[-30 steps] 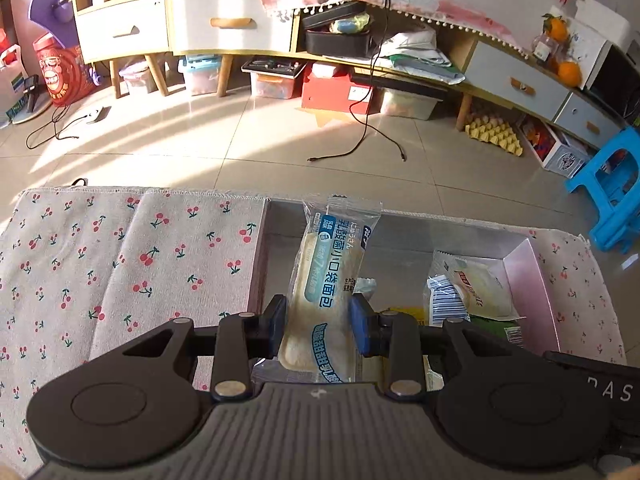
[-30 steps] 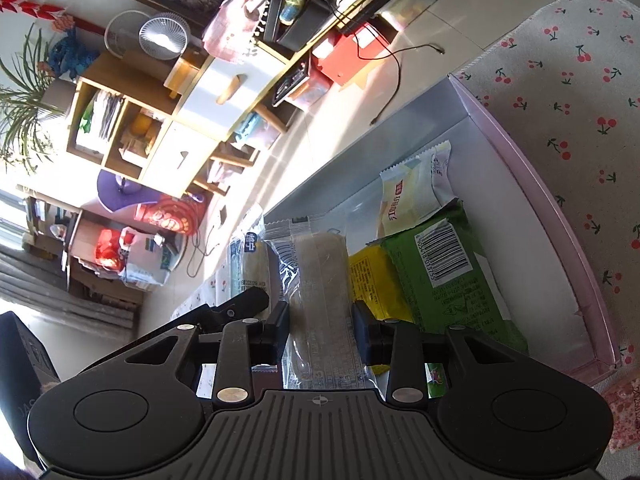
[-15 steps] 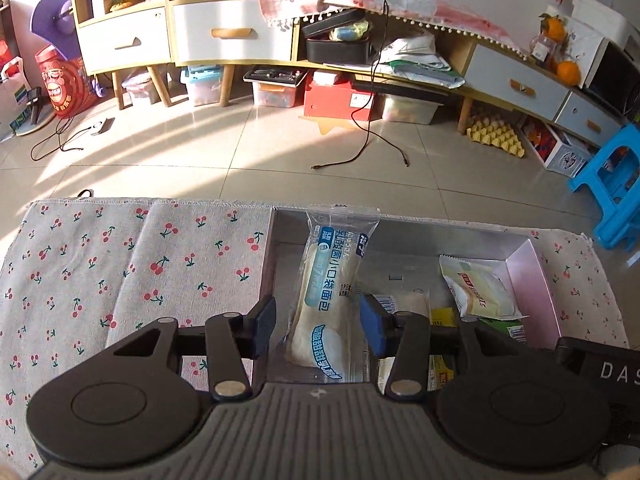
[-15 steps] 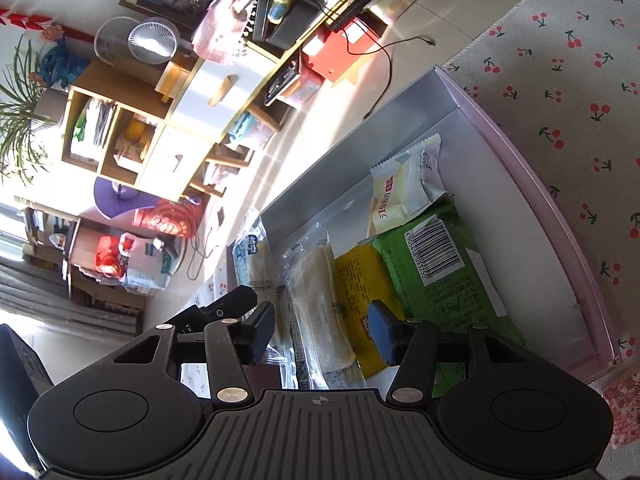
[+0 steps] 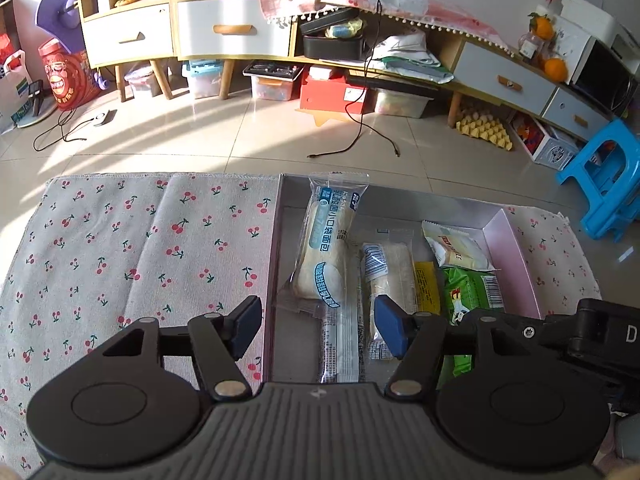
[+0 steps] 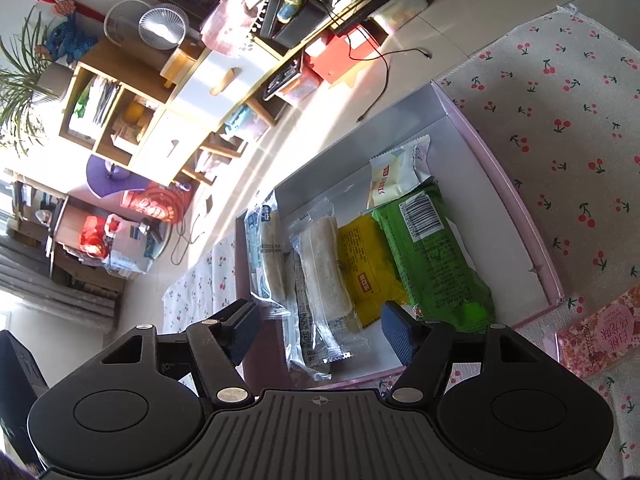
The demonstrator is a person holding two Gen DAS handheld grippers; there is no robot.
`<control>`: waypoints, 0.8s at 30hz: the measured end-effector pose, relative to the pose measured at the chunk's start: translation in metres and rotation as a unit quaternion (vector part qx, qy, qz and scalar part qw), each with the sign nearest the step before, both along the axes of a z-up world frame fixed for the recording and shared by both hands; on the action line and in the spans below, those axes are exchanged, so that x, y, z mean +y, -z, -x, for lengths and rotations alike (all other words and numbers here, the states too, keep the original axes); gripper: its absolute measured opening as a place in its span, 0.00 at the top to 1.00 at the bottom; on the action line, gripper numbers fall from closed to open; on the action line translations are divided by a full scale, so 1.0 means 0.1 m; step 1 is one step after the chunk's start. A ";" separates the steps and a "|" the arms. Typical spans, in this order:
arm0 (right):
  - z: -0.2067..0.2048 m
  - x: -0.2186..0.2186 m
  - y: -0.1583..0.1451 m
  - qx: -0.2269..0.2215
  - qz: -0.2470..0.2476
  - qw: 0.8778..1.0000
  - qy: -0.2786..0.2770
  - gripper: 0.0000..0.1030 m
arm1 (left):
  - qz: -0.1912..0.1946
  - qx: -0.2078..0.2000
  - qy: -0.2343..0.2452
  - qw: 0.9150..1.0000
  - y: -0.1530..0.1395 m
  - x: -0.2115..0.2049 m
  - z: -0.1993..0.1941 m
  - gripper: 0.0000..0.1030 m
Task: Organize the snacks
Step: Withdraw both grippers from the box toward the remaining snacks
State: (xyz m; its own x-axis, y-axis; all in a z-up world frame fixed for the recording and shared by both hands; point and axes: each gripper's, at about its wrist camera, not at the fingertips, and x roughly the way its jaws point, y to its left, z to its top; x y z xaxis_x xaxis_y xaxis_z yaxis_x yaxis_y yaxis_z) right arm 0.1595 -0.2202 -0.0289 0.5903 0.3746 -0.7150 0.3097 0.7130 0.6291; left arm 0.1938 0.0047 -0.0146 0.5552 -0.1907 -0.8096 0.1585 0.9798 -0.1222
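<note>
Nearest, both grippers, left point(image 5: 318, 324) and right point(image 6: 320, 328), have just been opening, fingers released. Beyond them, blue-printed clear bread packet point(image 5: 326, 248) and plain clear-wrapped roll point(image 6: 324, 268) lie side by side in the shallow pink-edged box point(image 6: 516, 208).

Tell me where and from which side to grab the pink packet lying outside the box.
Take the pink packet across its narrow width near the middle, coming from above. It lies flat on the cherry-print cloth just outside the box, with nothing against its long edges; its far end runs out of view.
</note>
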 end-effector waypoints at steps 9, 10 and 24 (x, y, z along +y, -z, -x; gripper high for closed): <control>0.33 0.07 -0.20 -0.003 0.020 1.000 -0.024 0.23 | 0.028 0.004 0.008 1.000 -0.04 0.12 0.36 0.21; 0.37 0.08 -0.22 -0.004 0.022 0.999 -0.027 0.23 | 0.030 0.002 0.009 1.000 -0.04 0.13 0.40 0.18; 0.86 0.07 -0.13 -0.001 0.036 0.998 -0.044 0.18 | 0.026 0.015 0.008 1.000 0.10 0.33 0.74 0.08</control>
State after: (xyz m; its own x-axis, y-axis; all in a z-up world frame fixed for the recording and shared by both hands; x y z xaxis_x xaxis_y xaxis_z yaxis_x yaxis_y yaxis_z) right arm 0.0734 -0.2135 -0.0158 0.5589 0.3731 -0.7406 0.2431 0.7801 0.5765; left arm 0.1198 0.0377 -0.0242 0.5275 -0.2414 -0.8145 0.1698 0.9694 -0.1774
